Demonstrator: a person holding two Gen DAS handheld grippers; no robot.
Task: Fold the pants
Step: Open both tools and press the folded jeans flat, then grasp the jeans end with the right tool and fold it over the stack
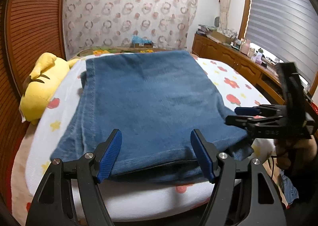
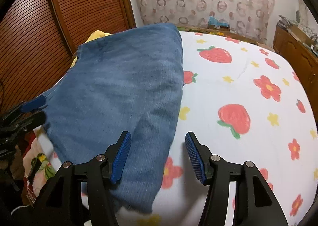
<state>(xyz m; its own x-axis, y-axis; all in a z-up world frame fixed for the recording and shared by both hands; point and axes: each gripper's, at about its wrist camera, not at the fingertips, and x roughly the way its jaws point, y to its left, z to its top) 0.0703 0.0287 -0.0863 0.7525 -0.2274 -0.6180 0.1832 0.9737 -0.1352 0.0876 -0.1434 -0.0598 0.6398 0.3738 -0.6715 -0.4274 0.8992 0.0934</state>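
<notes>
Left wrist view
- Pants: blue denim pants (image 1: 151,95) lie folded in layers on the bed sheet (image 1: 234,79), white with red strawberries and flowers; the near hem edge runs across the frame between the fingers.
- Left gripper: left gripper (image 1: 156,153) has its fingers spread wide, with nothing pinched. The blue pads (image 1: 110,154) stand at the near hem, one toward each side of it, with denim showing in the gap between them; contact with the cloth cannot be told.
- Right gripper: right gripper (image 1: 238,115) enters from the right edge, carried by a hand (image 1: 292,152); its fingertips reach the right edge of the denim. The gap between its fingers is not readable from this angle.
- Surroundings: yellow plush toy (image 1: 42,87) lies at the left side of the bed, just beside the pants.

Right wrist view
- Pants: the pants (image 2: 119,91) fill the left half of the frame, with their right edge running down between the fingers.
- Right gripper: right gripper (image 2: 158,155) has its fingers spread and pinches nothing. The left pad (image 2: 121,158) is over the denim, the right pad over bare sheet (image 2: 238,79).
- Left gripper: left gripper (image 2: 34,109) shows at the left edge, at the denim's left border; its spread cannot be judged here.
</notes>
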